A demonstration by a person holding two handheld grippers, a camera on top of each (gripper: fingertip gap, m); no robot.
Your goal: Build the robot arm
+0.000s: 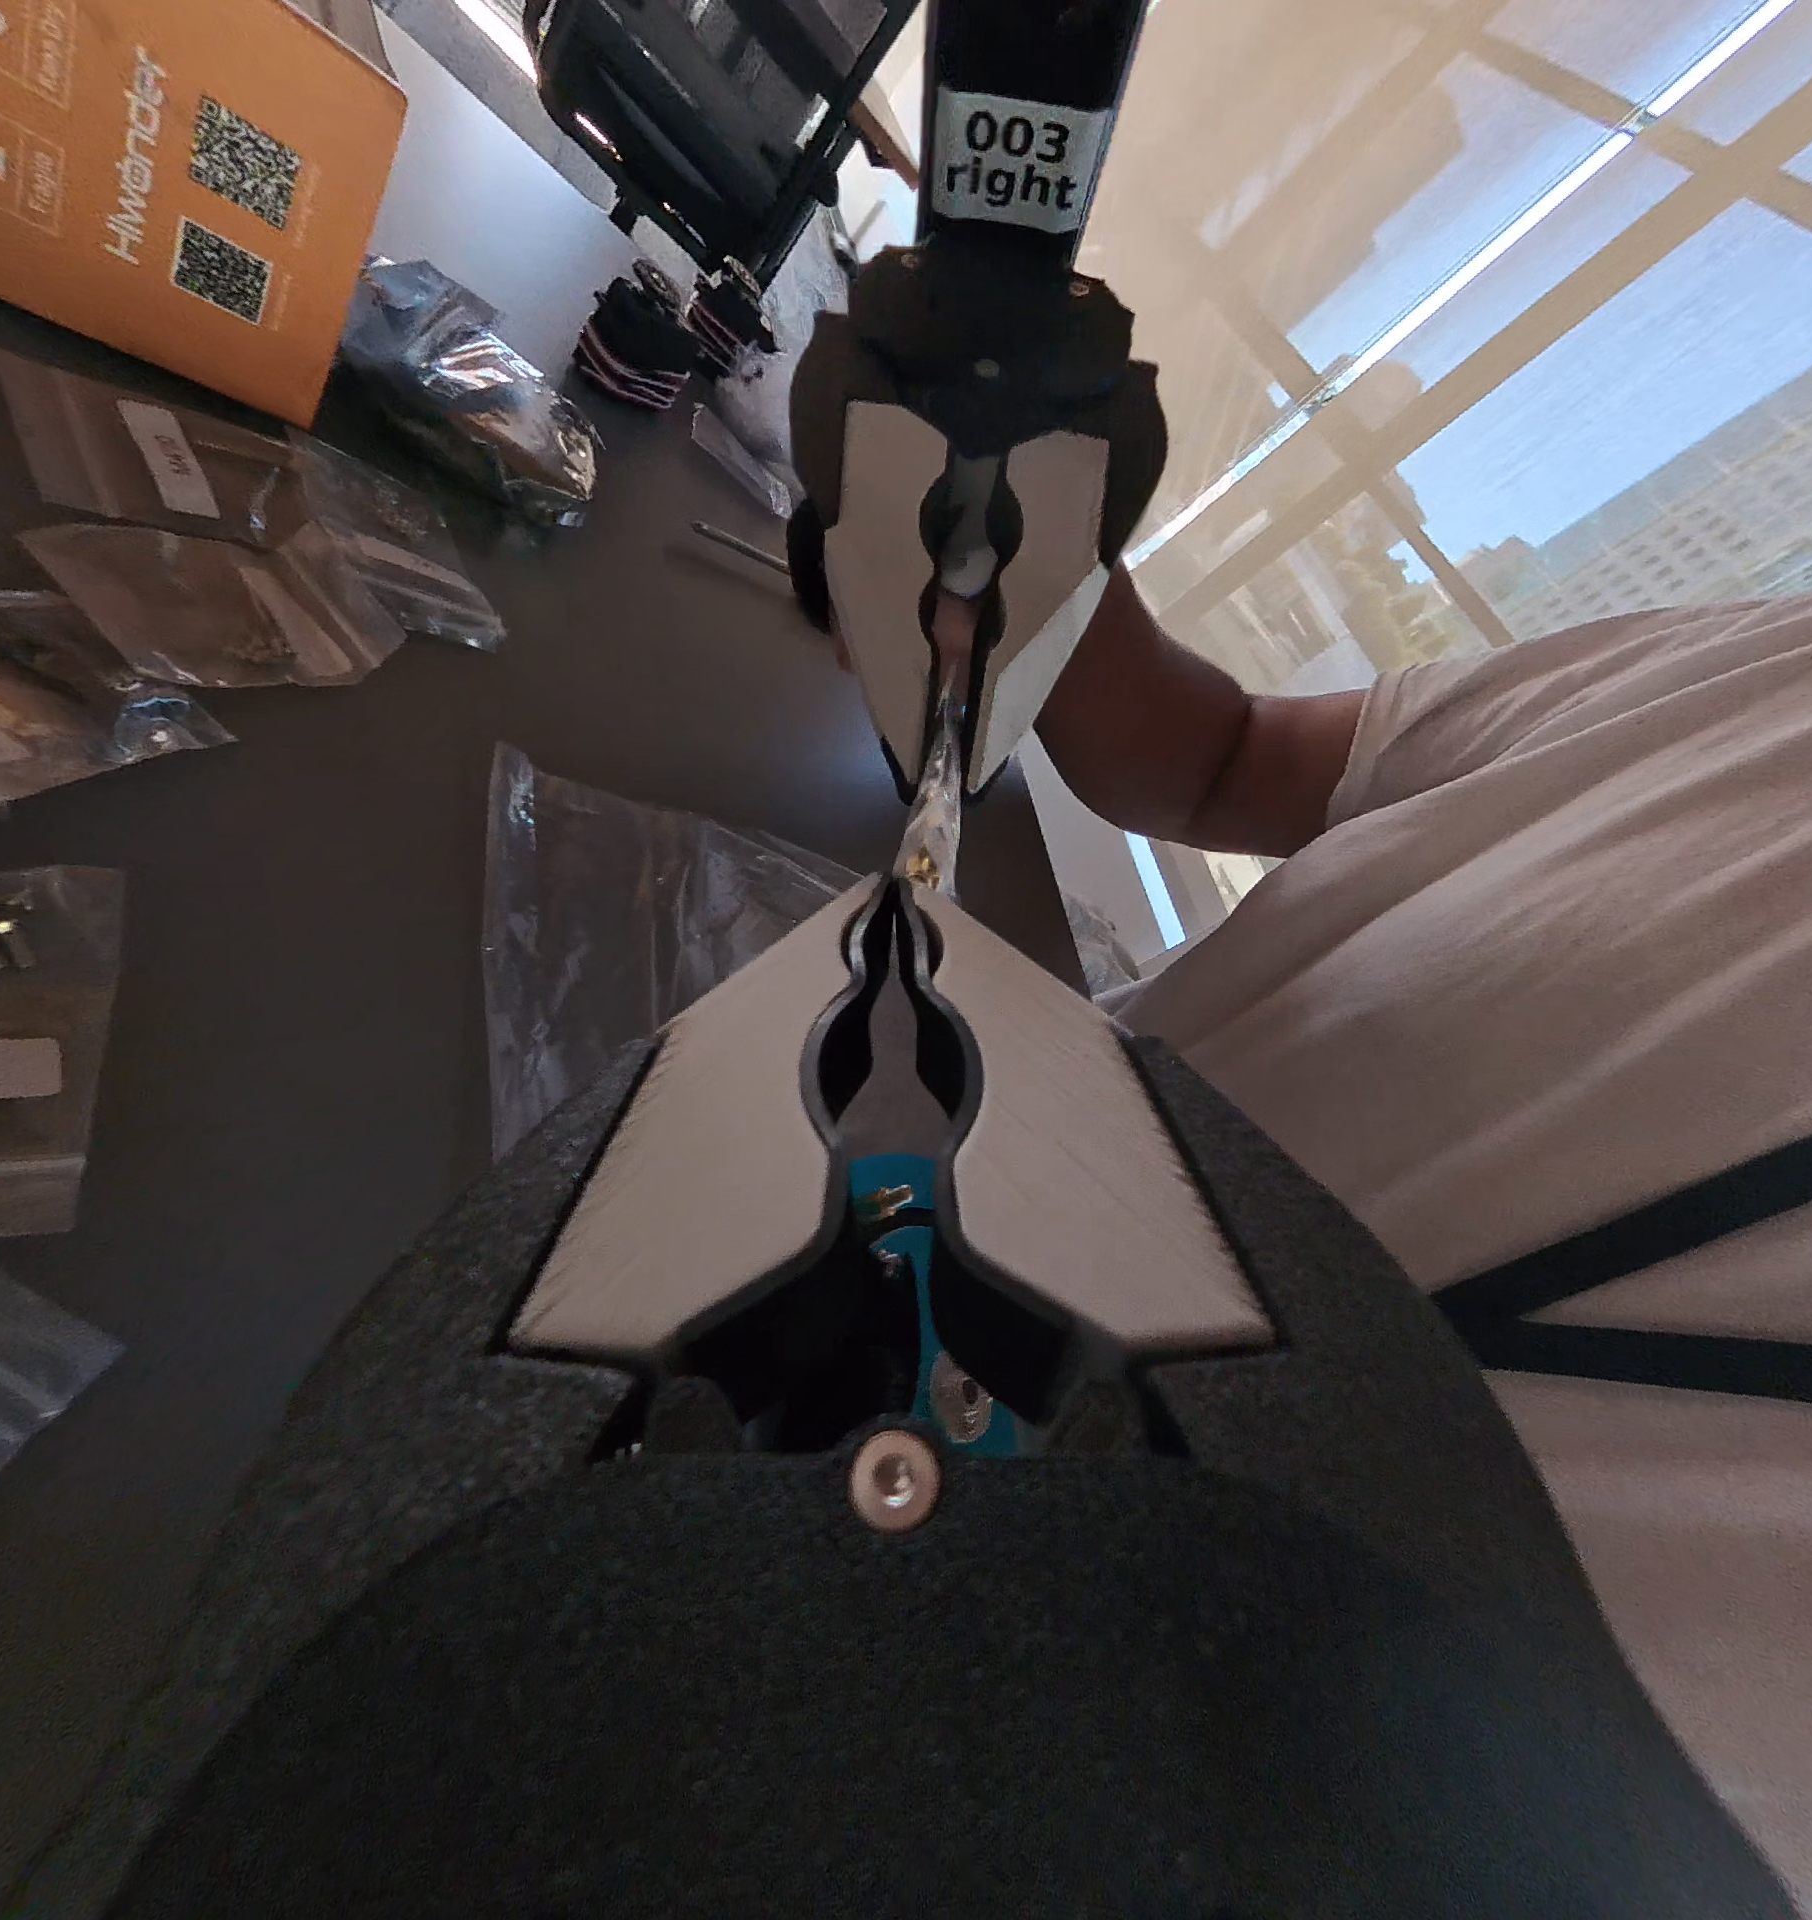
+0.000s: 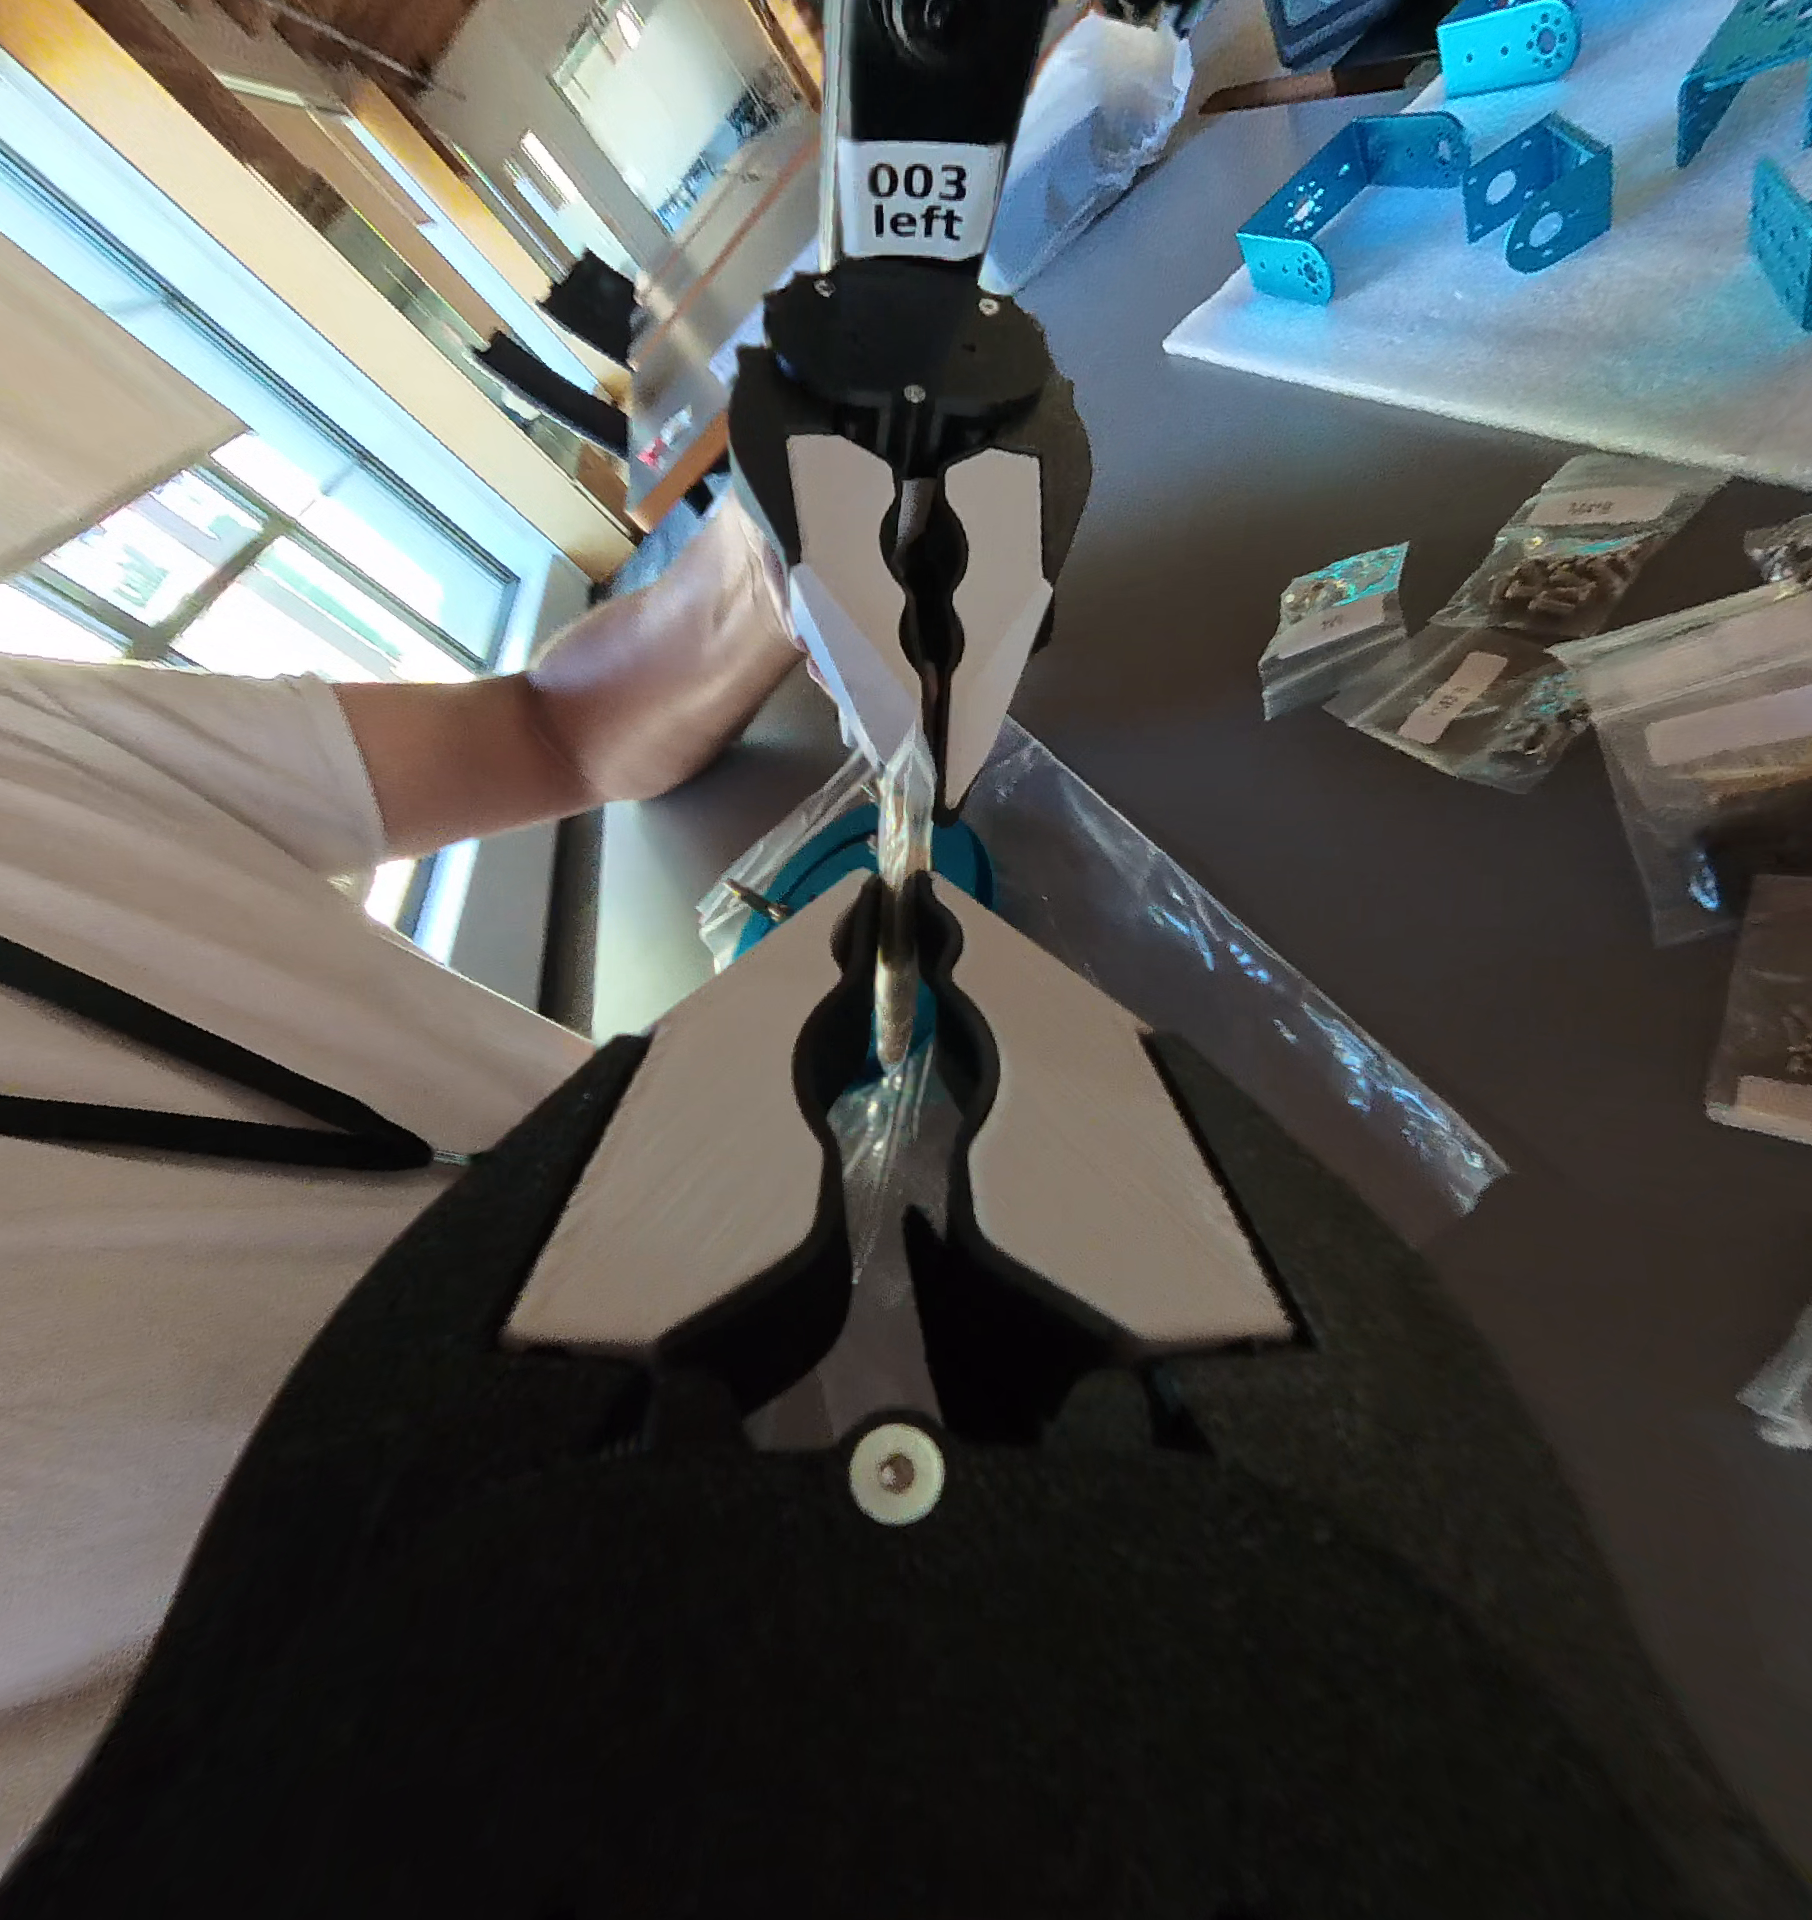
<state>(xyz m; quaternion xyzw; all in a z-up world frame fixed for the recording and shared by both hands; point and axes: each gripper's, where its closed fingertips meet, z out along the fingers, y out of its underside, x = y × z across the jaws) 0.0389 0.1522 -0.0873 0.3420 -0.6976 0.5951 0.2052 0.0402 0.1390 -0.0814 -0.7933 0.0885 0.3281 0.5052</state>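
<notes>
Both grippers, left [image 1: 897, 899] and right [image 2: 902, 894], are pinching tip to tip at frame centre on one small clear bag [image 1: 933, 790], its long axis stretching between them above the dark table [image 1: 362, 831].

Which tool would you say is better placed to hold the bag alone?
Probably the right tool: the bag runs deep inside its grip, while the left tool pinches only an edge.

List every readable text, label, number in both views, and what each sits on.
Not transcribing writing; bearers only.
White label on the right gripper: legible print.
Matching label on the left gripper: legible print.
Orange box: brand print, code squares.
White stickers on clear bags: too blurred.
Small bag pinched by both grippers: no writing seen.
</notes>
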